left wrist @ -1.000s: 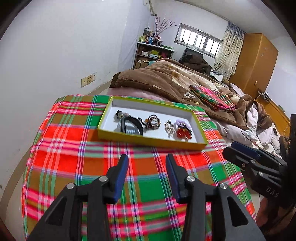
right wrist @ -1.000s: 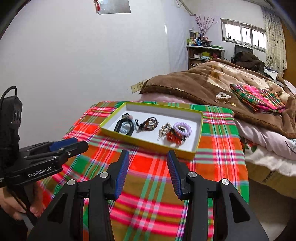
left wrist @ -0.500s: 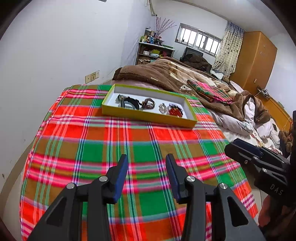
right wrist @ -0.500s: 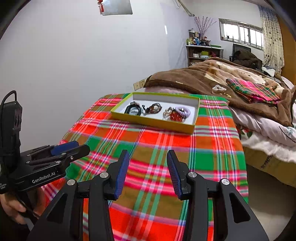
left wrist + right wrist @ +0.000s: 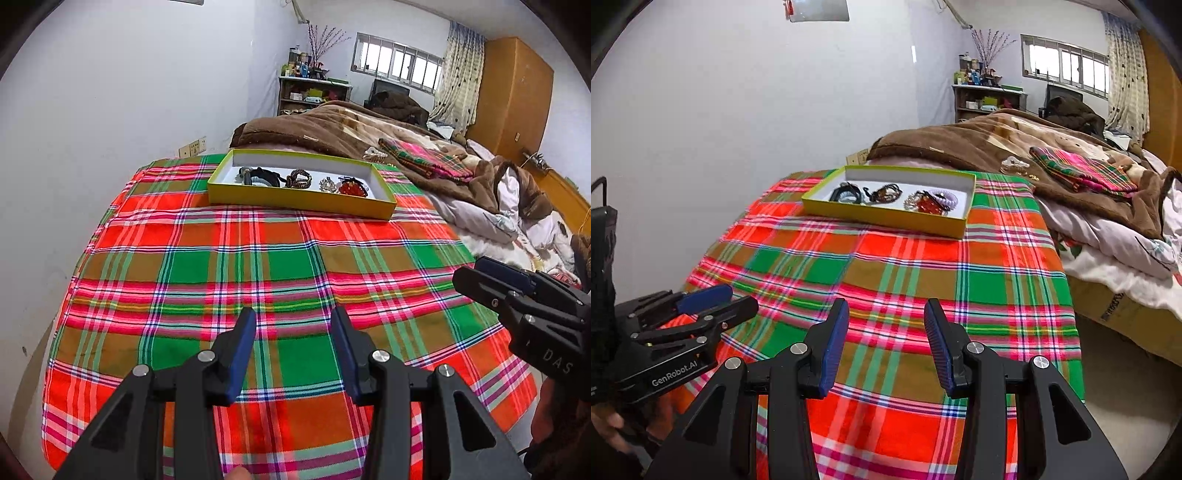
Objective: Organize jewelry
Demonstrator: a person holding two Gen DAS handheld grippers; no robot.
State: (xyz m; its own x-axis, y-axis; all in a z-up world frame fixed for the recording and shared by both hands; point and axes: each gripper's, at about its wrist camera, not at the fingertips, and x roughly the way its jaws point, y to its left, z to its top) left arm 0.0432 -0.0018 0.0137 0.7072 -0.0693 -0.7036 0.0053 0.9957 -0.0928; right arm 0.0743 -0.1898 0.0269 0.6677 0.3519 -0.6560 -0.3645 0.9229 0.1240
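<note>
A yellow-green tray (image 5: 301, 205) with a white floor lies at the far end of the plaid cloth (image 5: 236, 266). Inside it, left to right, are a black hair band (image 5: 258, 174), a brown bead bracelet (image 5: 298, 179), a silver piece (image 5: 328, 184) and red beads (image 5: 352, 187). The right wrist view shows the same tray (image 5: 886, 218) and a purple coil hair tie (image 5: 945, 197) behind the red beads (image 5: 927, 205). My left gripper (image 5: 293, 321) and my right gripper (image 5: 886, 314) hover open and empty over the near part of the cloth, well short of the tray.
A brown blanket (image 5: 332, 125) is heaped behind the tray, with a folded plaid cloth (image 5: 424, 158) and a small pale trinket (image 5: 1012, 164) on it. A white wall runs along the left. The bed's edge drops off to the right (image 5: 1108, 306).
Both grippers have drawn back from the tray and sunk a little. The tray now looks smaller and farther off. Their jaws kept the same gap.
</note>
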